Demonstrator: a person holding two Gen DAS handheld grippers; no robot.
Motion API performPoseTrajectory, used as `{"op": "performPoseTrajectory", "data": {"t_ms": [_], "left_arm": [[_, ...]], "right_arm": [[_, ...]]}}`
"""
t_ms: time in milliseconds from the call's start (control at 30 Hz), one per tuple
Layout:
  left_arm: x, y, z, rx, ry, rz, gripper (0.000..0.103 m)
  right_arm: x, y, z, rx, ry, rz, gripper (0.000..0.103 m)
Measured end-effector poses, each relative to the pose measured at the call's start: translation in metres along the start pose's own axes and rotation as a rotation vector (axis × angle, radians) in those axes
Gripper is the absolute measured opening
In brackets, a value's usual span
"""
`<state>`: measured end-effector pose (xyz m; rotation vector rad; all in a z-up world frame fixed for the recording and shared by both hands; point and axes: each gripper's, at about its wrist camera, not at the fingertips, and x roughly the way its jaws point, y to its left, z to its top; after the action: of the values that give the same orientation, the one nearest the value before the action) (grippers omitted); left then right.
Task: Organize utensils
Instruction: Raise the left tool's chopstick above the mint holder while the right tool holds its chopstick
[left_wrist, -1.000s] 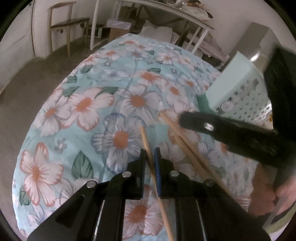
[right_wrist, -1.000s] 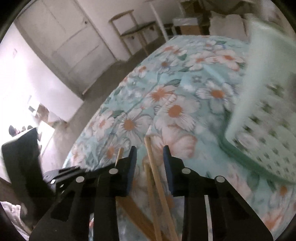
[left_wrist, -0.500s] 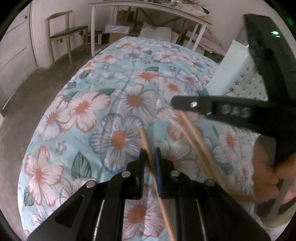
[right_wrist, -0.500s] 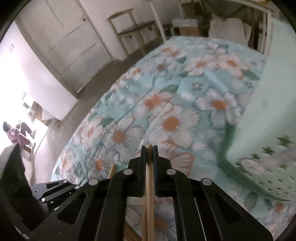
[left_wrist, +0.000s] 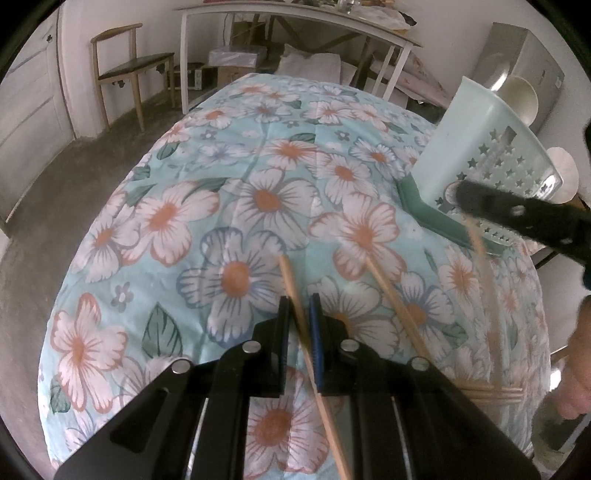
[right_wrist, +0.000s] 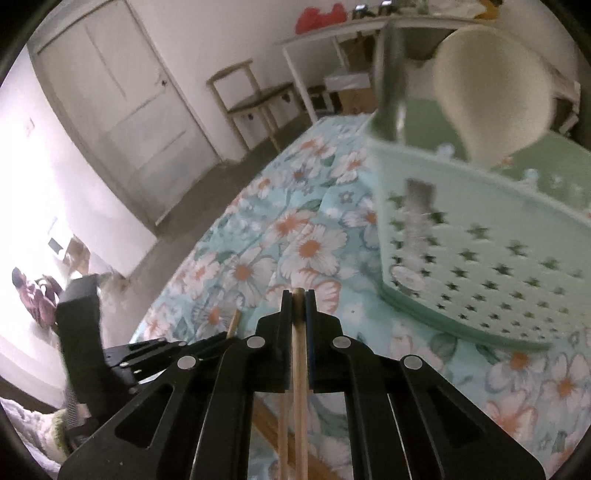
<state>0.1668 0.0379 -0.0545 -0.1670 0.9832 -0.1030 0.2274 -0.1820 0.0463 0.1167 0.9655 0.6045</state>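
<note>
Evidently the pick-up step is done: the right gripper (right_wrist: 297, 306) is clamped tight on a slim pale wooden chopstick (right_wrist: 298, 387), raised off the cloth, while the left gripper (left_wrist: 300, 317) pinches another chopstick (left_wrist: 295, 291); a third (left_wrist: 395, 306) lies loose. Next, I judge, the stick must be tipped into the mint-green star-perforated plastic utensil basket (right_wrist: 480, 258), just ahead. Beneath is a floral turquoise tablecloth (left_wrist: 166, 221); beyond, a wooden chair (left_wrist: 129, 70) and white door (right_wrist: 122, 110).

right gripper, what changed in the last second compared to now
The right gripper closed its open jaws on a wooden chopstick and lifted it off the floral cloth toward the green utensil basket. The left gripper stayed put, shut on its own chopstick; one chopstick stays on the cloth.
</note>
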Motion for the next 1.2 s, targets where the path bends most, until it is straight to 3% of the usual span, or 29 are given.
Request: {"op": "performPoseTrajectory", "data": {"t_ms": [433,867,1067,1200], "left_arm": [[-0.001,-0.002,-0.001,0.011,-0.003,0.009,0.01],[0.0,-0.003,-0.001,0.025,-0.005,0.023,0.011],[-0.001,0.009,0.004,-0.045,-0.001,-0.069,0.011],[0.005,0.022,0.009,-0.104,0.046,-0.144,0.012]], "right_arm": [[-0.078,-0.025,-0.011,0.102,-0.206,-0.068,0.005],[-0.089,-0.038,-0.031,0.179,-0.226,-0.089,0.005],[-0.096,-0.044,-0.036,0.2,-0.231,-0.097,0.005],[-0.098,-0.044,-0.041,0.213,-0.236,-0.099,0.005]]}}
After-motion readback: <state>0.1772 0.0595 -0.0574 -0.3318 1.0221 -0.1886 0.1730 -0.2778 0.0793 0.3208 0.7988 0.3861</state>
